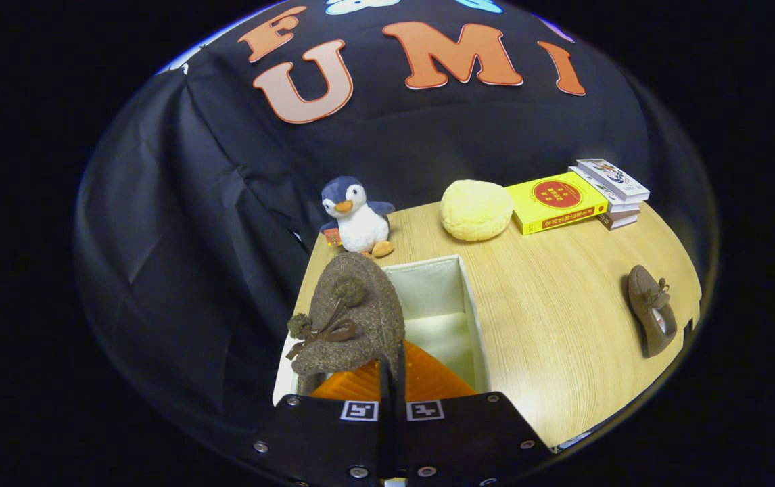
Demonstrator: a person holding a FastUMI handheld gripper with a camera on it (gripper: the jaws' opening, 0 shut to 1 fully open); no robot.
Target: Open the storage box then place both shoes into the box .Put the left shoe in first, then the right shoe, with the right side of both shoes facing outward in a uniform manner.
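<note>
My gripper (393, 375) is shut on the rim of a brown felt shoe (354, 318) with a bow and pompoms, holding it toe up over the left part of the open white storage box (472, 318). The box's cream inside shows beyond the shoe, with nothing else visible in it. The second brown shoe (651, 311) lies on its side on the wooden table (550, 304), far to the right of the box.
A penguin plush (357, 216) stands just beyond the box. A yellow round cushion (475, 210) and a stack of books (580, 196) lie at the table's far edge. Black cloth hangs left of the table.
</note>
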